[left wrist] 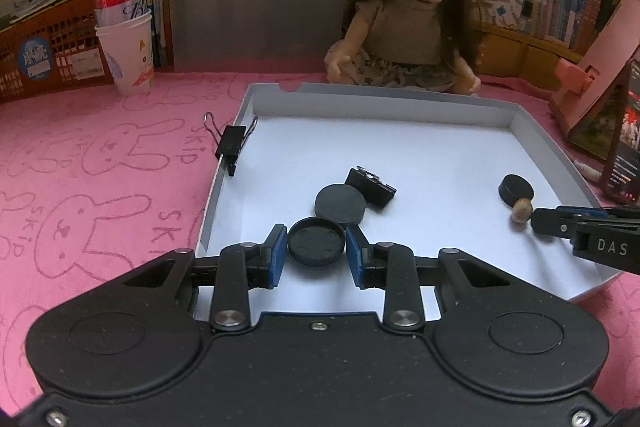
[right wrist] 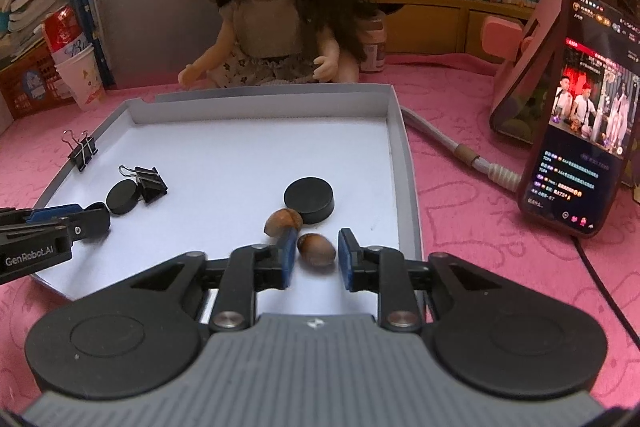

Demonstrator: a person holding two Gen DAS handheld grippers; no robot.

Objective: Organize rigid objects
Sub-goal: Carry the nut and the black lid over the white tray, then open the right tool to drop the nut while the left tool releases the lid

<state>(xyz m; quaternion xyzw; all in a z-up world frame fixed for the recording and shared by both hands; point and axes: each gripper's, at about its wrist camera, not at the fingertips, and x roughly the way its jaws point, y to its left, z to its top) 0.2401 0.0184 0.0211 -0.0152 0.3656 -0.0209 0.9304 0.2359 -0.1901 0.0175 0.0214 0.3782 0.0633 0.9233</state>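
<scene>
Left gripper: jaws narrow around a black round cap lying hollow side up on the white tray; blue pads right at its rim, contact hard to confirm.
Right gripper: jaws apart — a brown nut lies between them, a gap visible on its right side.
Second nut: just beyond the right gripper's left finger, partly hidden by it, beside a black puck.
Other tray items: flat black disc touching the cap, binder clip behind it.
Tray edge: another binder clip clamped on the left wall.
Surroundings: doll behind the tray, phone propped at right — pink cloth underneath.
</scene>
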